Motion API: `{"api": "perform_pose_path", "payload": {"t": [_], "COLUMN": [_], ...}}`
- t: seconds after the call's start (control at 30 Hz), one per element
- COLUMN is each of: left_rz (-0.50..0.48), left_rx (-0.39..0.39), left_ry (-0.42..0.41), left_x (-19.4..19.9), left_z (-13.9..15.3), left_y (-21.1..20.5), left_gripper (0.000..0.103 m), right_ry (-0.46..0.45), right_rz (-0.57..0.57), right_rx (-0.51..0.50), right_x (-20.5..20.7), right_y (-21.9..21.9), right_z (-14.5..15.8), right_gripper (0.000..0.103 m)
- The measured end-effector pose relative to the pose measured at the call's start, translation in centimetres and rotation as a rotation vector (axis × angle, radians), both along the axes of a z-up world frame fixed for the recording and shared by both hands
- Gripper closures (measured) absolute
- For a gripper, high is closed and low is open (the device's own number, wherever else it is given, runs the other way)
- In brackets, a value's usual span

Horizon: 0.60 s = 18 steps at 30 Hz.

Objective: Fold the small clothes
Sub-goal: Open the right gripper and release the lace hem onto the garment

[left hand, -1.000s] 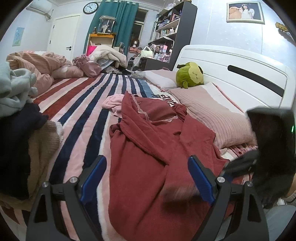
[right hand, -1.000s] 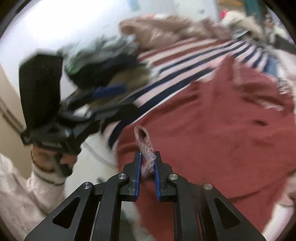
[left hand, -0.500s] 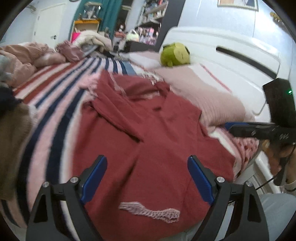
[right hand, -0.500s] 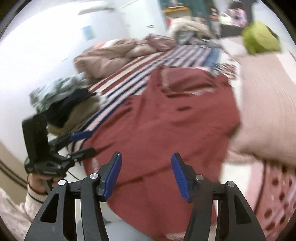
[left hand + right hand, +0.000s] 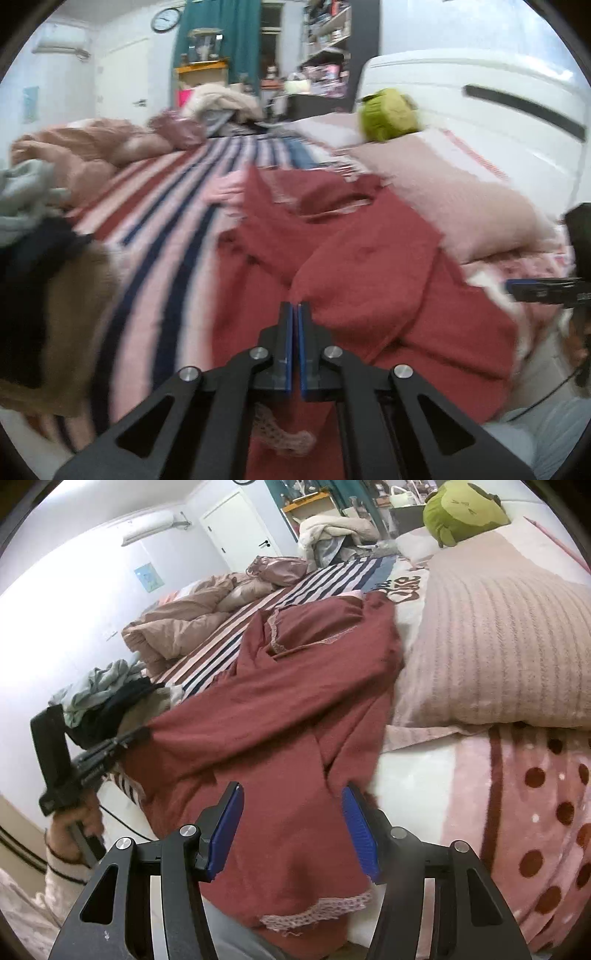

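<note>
The red garment [image 5: 280, 716] is spread rumpled across the striped bed [image 5: 159, 229], beside a pink pillow [image 5: 495, 642]. The left hand-held gripper [image 5: 294, 310] is seen pressed together over the red cloth; whether cloth is pinched cannot be told. The right hand-held gripper [image 5: 291, 812] is held apart above the lace-trimmed hem [image 5: 317, 910], gripping nothing

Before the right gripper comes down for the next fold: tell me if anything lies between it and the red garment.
Nothing visible does. The right gripper hangs open directly over the red garment, near its lace hem. The pink pillow lies off to the side.
</note>
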State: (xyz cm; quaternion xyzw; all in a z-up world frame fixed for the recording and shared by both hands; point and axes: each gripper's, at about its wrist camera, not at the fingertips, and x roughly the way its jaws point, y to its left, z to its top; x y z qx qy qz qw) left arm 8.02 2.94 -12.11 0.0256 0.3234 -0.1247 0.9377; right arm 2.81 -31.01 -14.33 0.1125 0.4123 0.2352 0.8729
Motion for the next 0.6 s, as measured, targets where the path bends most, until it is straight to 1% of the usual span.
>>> {"api": "perform_pose_path", "payload": {"t": [0.03,0.07,0.1,0.13,0.2,0.23,0.27,0.3,0.33,0.37,0.4,0.43,0.47,0.5,0.53,0.6], "left_rz": [0.03,0.05,0.062,0.057,0.018,0.0,-0.011,-0.015,-0.022,-0.031,-0.055,-0.075,-0.081,-0.067,-0.045,-0.013], "left_rx": [0.02,0.024,0.0,-0.046,-0.119,-0.13,-0.126,-0.107,-0.099,-0.103,-0.118,-0.13,-0.136,-0.134,-0.133,-0.154], "left_ry": [0.019,0.043,0.081,0.118,0.157,0.16,0.157,0.154,0.153,0.158,0.17,0.177,0.172,0.155,0.139,0.134], "left_x": [0.1,0.3,0.3,0.2,0.0,-0.1,-0.3,-0.3,-0.3,-0.3,-0.3,-0.4,-0.4,-0.7,-0.9,-1.4], "left_z": [-0.6,-1.1,-1.9,-2.7,-3.5,-3.7,-3.8,-3.8,-3.8,-3.8,-3.9,-3.9,-3.8,-3.6,-3.3,-3.3], "left_y": [0.8,1.5,2.5,3.4,4.0,3.9,3.6,3.3,3.1,2.9,3.0,3.1,3.3,3.9,4.6,6.4], "left_gripper": [0.103,0.102,0.102,0.102,0.101,0.101,0.098,0.095,0.087,0.078,0.072,0.061,0.053,0.05,0.044,0.041], "right_ry": [0.004,0.013,0.018,0.027,0.043,0.049,0.053,0.054,0.055,0.054,0.051,0.049,0.046,0.046,0.047,0.047], "right_rz": [-0.001,-0.004,-0.006,-0.006,-0.009,-0.015,-0.02,-0.021,-0.019,-0.015,-0.011,-0.01,-0.011,-0.013,-0.013,-0.018], "right_rx": [0.0,0.001,0.002,0.004,-0.006,-0.019,-0.034,-0.04,-0.04,-0.039,-0.044,-0.055,-0.071,-0.085,-0.09,-0.096], "right_x": [0.0,0.0,0.0,0.1,0.4,0.6,0.9,1.1,1.3,1.3,1.3,1.3,1.1,0.8,0.6,-0.4], "right_y": [-0.1,-0.2,-0.3,-0.3,-0.3,-0.1,0.1,0.3,0.4,0.6,0.7,0.9,1.0,1.0,0.9,0.4], "right_z": [-0.2,-0.7,-1.0,-1.4,-2.2,-2.5,-2.7,-2.8,-2.8,-2.7,-2.6,-2.5,-2.3,-2.2,-2.1,-1.7], "right_gripper": [0.052,0.052,0.052,0.052,0.052,0.052,0.052,0.052,0.052,0.052,0.052,0.052,0.051,0.051,0.051,0.051]}}
